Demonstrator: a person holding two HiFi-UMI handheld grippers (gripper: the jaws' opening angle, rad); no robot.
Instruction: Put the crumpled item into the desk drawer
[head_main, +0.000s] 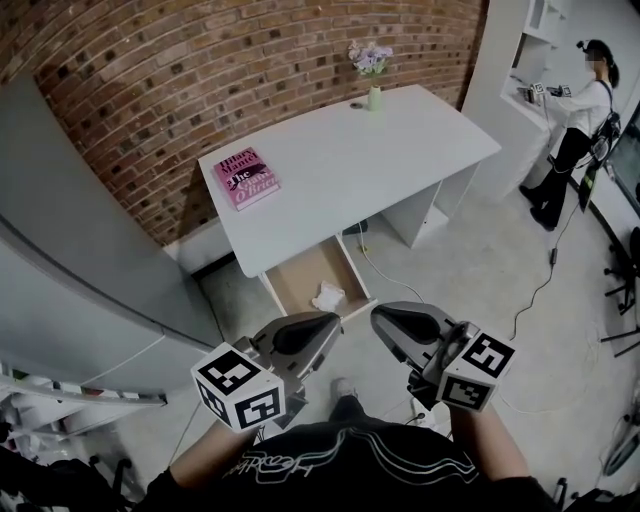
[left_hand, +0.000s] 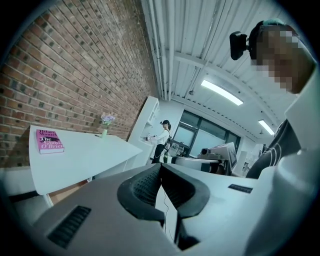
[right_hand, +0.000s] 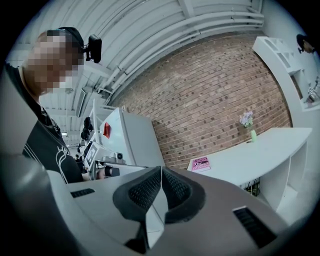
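The left gripper (left_hand: 160, 169) has its two dark ribbed jaws pressed together, and nothing is between them. The right gripper (right_hand: 161, 171) is closed the same way and is just as empty. In the head view the two hang side by side, close but apart, with their tips turned toward each other.

At 12 o'clock from them, near the tips, a shallow pull-out drawer with a white front and a brown wooden floor (head_main: 298, 280) stands open under the white rectangular desk (head_main: 350, 160). The small crumpled white paper-like item (head_main: 328, 295) lies inside the drawer, in its near right part, clear of both grippers.

A pink hardback book (head_main: 247, 177) lies flat on the desk top toward 10 o'clock. A slim pale green vase of lilac flowers (head_main: 372, 75) stands upright at the far edge, toward 12 o'clock. Behind the desk is a red brick wall (head_main: 200, 70). At 2 o'clock, well apart, a person in a white top (head_main: 583, 105) stands at white shelving.
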